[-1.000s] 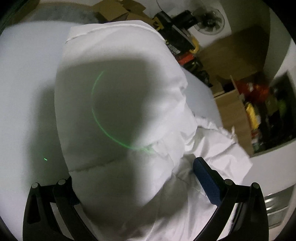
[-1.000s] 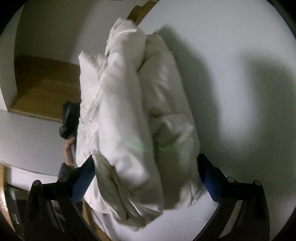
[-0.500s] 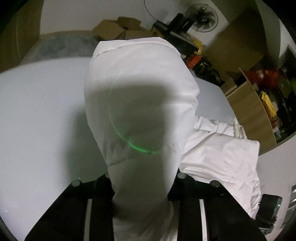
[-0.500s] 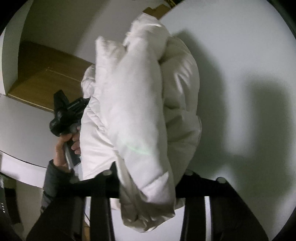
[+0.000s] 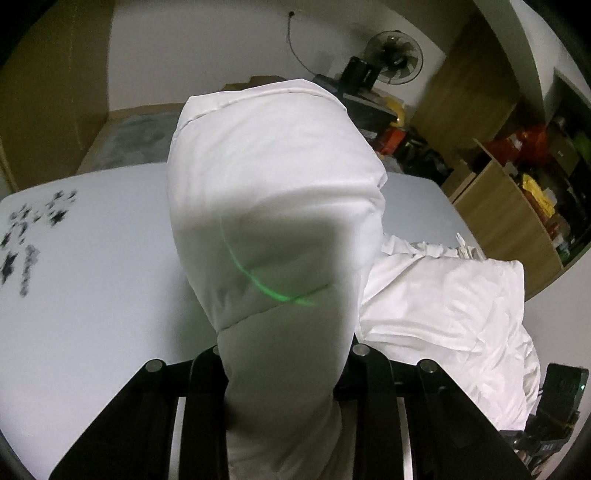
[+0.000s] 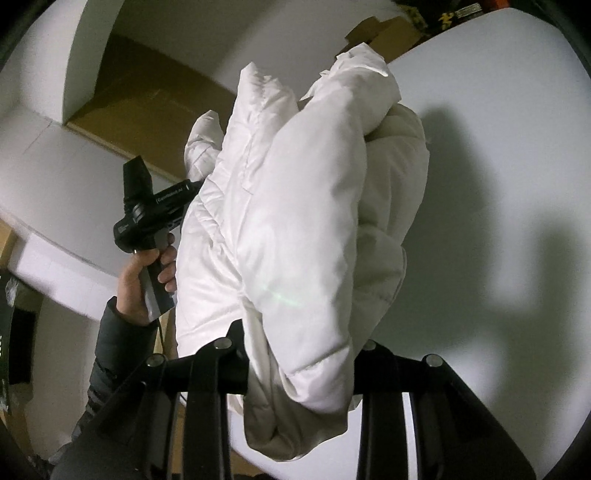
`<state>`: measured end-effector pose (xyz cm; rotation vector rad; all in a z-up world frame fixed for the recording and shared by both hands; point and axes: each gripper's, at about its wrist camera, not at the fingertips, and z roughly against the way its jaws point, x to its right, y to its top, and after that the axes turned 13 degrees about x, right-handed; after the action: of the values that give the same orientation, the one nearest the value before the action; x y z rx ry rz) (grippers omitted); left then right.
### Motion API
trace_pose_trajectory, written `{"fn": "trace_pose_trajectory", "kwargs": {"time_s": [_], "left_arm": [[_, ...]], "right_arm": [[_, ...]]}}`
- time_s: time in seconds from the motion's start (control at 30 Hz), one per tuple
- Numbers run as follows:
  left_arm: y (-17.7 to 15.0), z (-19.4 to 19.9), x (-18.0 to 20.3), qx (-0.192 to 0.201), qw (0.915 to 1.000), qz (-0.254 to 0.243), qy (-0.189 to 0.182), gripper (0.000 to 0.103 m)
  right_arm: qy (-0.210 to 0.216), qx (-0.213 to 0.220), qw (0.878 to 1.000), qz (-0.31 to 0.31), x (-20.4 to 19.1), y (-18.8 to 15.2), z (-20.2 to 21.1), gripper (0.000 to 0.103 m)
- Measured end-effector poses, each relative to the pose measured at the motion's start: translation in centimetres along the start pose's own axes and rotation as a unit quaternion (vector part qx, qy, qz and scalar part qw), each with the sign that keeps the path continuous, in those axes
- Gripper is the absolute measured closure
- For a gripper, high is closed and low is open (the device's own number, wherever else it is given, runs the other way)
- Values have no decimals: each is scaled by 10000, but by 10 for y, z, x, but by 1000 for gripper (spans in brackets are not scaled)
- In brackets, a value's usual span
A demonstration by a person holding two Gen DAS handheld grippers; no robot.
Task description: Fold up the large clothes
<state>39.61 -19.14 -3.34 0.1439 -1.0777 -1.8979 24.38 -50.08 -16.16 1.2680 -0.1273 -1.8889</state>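
A bulky white padded jacket (image 5: 273, 206) is bunched up and lifted off the pale table (image 5: 92, 258). My left gripper (image 5: 284, 354) is shut on one thick fold of it, which fills the middle of the left wrist view and hides the pads. The rest of the jacket (image 5: 450, 295) trails to the right, down to the table. In the right wrist view my right gripper (image 6: 299, 350) is shut on another bunched end of the jacket (image 6: 295, 221), held above the table (image 6: 498, 184). A hand (image 6: 147, 273) holds the left gripper's body (image 6: 147, 214) beside the cloth.
Dark star-like marks (image 5: 29, 229) sit at the table's left end. Behind the table are a standing fan (image 5: 395, 59), a wooden shelf unit (image 5: 517, 221) full of goods, and cardboard boxes (image 6: 388, 33). A dark sleeve (image 6: 110, 350) is at the lower left of the right wrist view.
Both grippers went from wide open to shut on the jacket, then lifted it off the table. The left one rose more, and more of the room now shows behind the cloth.
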Motion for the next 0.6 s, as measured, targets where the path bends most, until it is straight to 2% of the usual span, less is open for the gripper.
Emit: {"fn": "trace_pose_trajectory", "kwargs": {"time_s": [0.17,0.37,0.43,0.53,0.57,0.6], "left_arm": [[-36,29,-14,-86,9998,-34,149,75],[-85,6,-40,-409,9987,66,311,75],[-105,6,-55,-377,9986,63,362,75],[-109,4,-59,-231,9988,15,423,70],[-110,6,-60,-231,9988,103,420,66],[-110,12,-62,-219,9982,196,513,48]], "right_arm": [[70,-282,9995,79,2,-9,-10,72],[-227,-744,9968,-157,14,-33,-29,71],[-269,-757,9964,-283,20,-36,-35,67],[-392,-561,9967,-431,24,-29,-32,48],[-550,-478,9968,-341,23,-25,-30,36],[-713,-364,9966,-210,20,-22,-27,23]]}}
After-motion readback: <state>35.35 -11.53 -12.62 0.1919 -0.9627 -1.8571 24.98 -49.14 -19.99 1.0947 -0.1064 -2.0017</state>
